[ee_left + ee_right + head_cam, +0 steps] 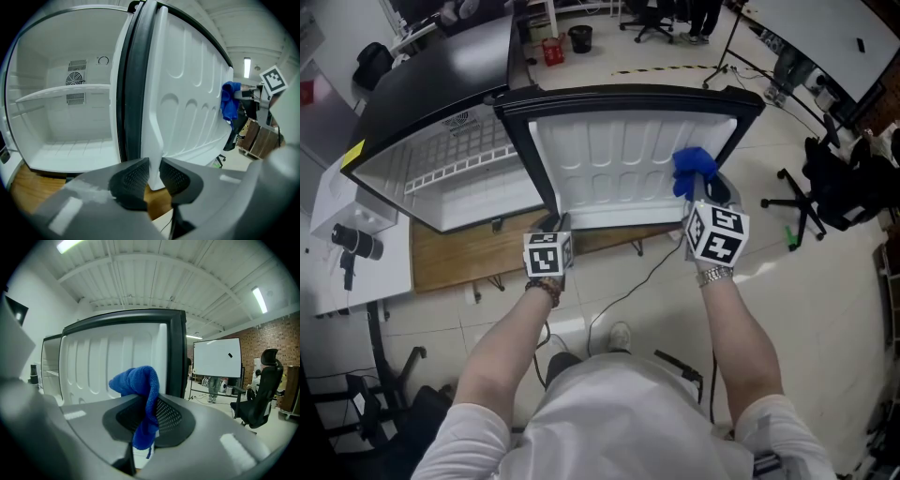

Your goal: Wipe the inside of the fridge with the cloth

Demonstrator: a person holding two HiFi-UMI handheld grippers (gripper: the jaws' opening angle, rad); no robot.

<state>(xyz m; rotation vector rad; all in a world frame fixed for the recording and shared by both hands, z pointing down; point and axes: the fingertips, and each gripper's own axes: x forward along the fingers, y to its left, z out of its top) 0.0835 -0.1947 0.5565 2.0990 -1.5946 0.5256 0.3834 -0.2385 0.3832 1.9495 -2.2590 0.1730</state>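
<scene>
**Fridge.** A compact black-cased fridge with a white plastic interior stands on a brown wooden tabletop. The cabinet is open toward the person. One white shelf crosses the cavity. No gripper is inside the cavity.

**Door.** The black-framed door with its white moulded inner liner stands swung wide open, with the liner facing the person. Judgement: it is held out this way so the liner can be reached for wiping.

**Left gripper.** The left gripper has its jaws closed on the white raised rim at the door's near edge, a pad pressing each side. Judgement: this grip steadies the door so that it does not swing under wiping pressure.

**Right gripper.** The right gripper has its jaws pinched on a blue terry cloth. The cloth bunches above the pads and a tail hangs below them. Judgement: the bunched part is the wiping face.

**Cloth position.** The cloth sits at the liner's outer end, near the door's free edge and well away from the left gripper. Whether it actually touches the liner cannot be confirmed.

**Progress.** Judgement: work is at the door liner; the cabinet walls and shelf remain to be done.
</scene>
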